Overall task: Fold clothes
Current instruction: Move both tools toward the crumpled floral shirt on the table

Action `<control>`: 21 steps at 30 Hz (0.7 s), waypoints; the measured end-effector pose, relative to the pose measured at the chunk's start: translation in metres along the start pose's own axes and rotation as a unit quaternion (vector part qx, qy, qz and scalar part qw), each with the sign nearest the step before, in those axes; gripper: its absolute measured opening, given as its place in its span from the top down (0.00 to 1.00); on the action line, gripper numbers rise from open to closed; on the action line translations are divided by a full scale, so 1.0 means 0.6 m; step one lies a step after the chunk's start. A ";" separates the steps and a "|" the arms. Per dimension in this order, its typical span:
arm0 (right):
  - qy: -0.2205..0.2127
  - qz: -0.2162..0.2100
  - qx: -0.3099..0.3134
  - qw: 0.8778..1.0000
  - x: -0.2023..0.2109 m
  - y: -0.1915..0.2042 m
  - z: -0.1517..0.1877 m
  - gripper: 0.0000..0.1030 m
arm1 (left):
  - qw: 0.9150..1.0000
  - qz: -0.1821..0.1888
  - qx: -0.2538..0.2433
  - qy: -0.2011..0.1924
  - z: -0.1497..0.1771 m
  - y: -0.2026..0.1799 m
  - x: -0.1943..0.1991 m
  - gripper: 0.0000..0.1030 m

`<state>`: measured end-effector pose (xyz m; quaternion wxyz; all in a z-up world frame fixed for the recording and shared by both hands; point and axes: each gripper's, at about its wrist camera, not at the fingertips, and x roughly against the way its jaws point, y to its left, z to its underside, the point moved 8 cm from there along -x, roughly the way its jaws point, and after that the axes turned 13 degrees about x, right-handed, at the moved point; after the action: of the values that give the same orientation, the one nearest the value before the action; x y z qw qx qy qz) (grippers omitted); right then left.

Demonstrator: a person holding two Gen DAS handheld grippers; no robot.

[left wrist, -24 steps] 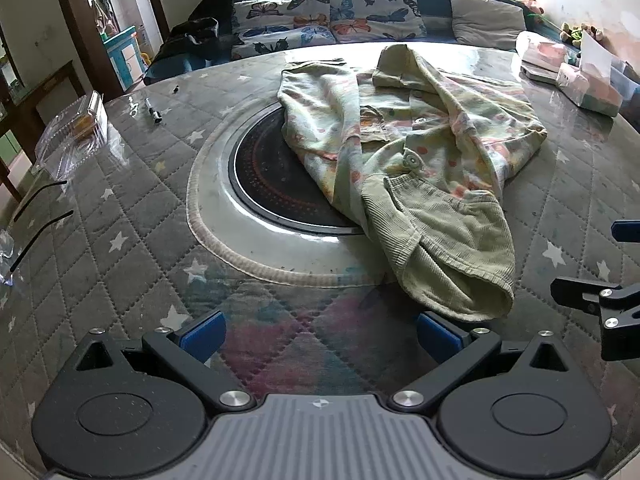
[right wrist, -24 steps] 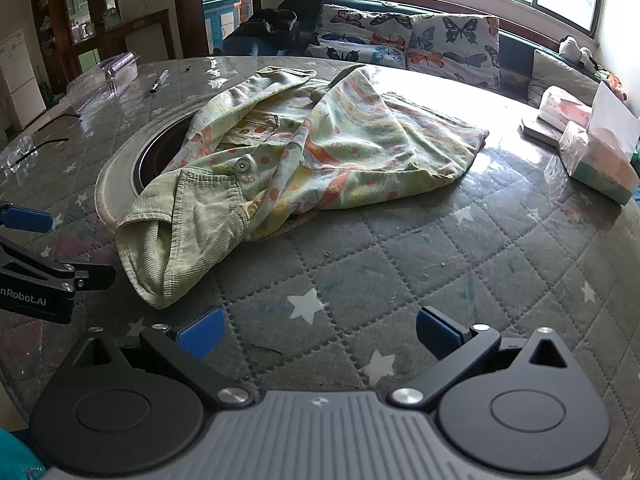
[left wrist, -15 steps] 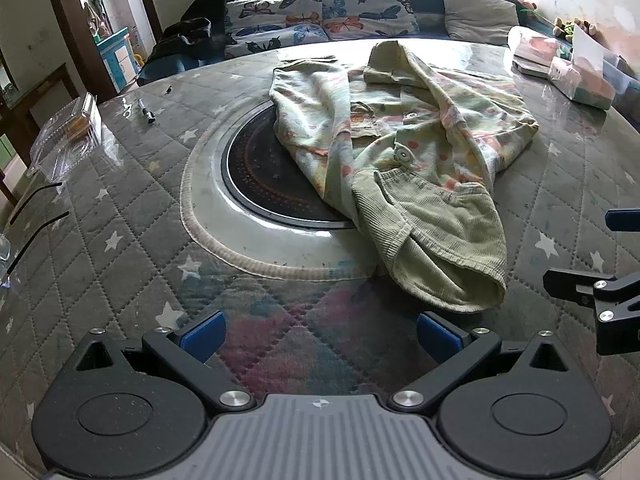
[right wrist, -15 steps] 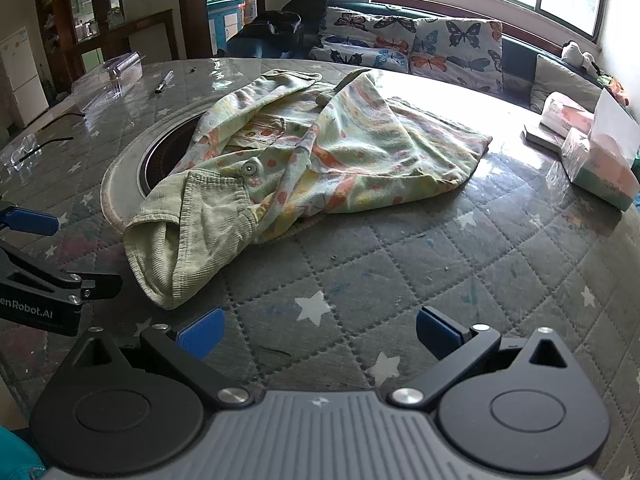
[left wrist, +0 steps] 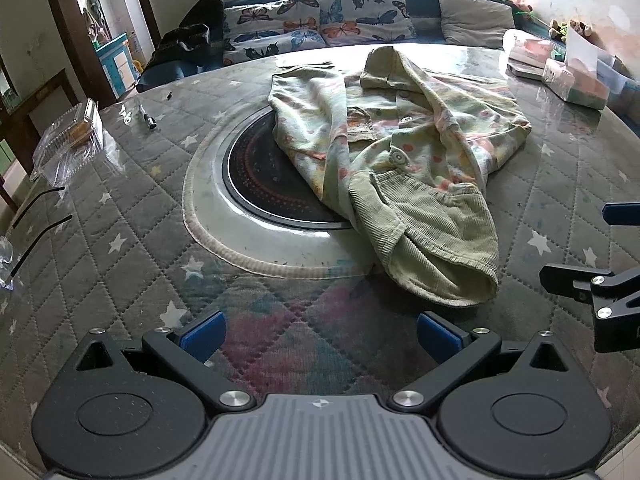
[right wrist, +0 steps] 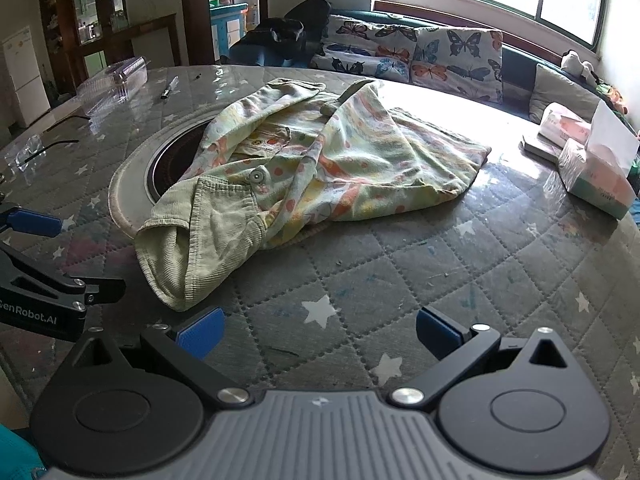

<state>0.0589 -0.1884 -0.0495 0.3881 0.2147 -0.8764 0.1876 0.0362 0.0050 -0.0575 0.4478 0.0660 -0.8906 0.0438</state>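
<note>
1. Both views have shifted slightly since the earlier frames, and the jacket has not changed its crumpled shape on the surface.
2. Left wrist view: the left claw (left wrist: 318, 330) hangs wide open over the near edge of the quilted surface (left wrist: 120, 240), its blue pads (left wrist: 202, 336) gripping nothing. The jacket (left wrist: 400, 168) lies bunched at the middle of the surface, its left part overlapping the round inset plate (left wrist: 260, 184) and its corduroy hood (left wrist: 432, 240) pointing toward the near edge, just beyond the right pad. A pen (left wrist: 146, 116) and a clear plastic box (left wrist: 72, 140) sit toward the far left edge; tissue packs (left wrist: 576, 84) sit at the far right edge. The right claw's tip shows at the right edge of this view.
3. Right wrist view: the right claw (right wrist: 320, 332) is also spread open and empty above the near edge. The jacket (right wrist: 340, 160) lies ahead and left, with the hood (right wrist: 200, 240) nearest, just beyond the left pad (right wrist: 200, 332). The left claw (right wrist: 60, 256) shows at the left, beside the hood without touching it. Tissue packs (right wrist: 592, 172) stand at the right edge.
</note>
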 end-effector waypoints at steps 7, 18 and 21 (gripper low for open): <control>-0.004 0.002 0.007 1.000 0.002 0.005 -0.008 0.00 | 1.000 0.002 -0.004 -0.006 -0.002 0.001 0.005 0.00; -0.006 -0.001 0.019 1.000 -0.011 0.002 -0.027 0.00 | 1.000 0.004 -0.005 -0.012 -0.022 0.000 0.000 0.00; -0.006 -0.001 0.026 1.000 -0.015 0.002 -0.033 0.00 | 1.000 0.002 -0.007 -0.016 -0.031 0.000 -0.002 0.00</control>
<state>0.0759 -0.1755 -0.0442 0.3772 0.2263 -0.8735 0.2087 0.0520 0.0078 -0.0474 0.4340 0.0617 -0.8980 0.0378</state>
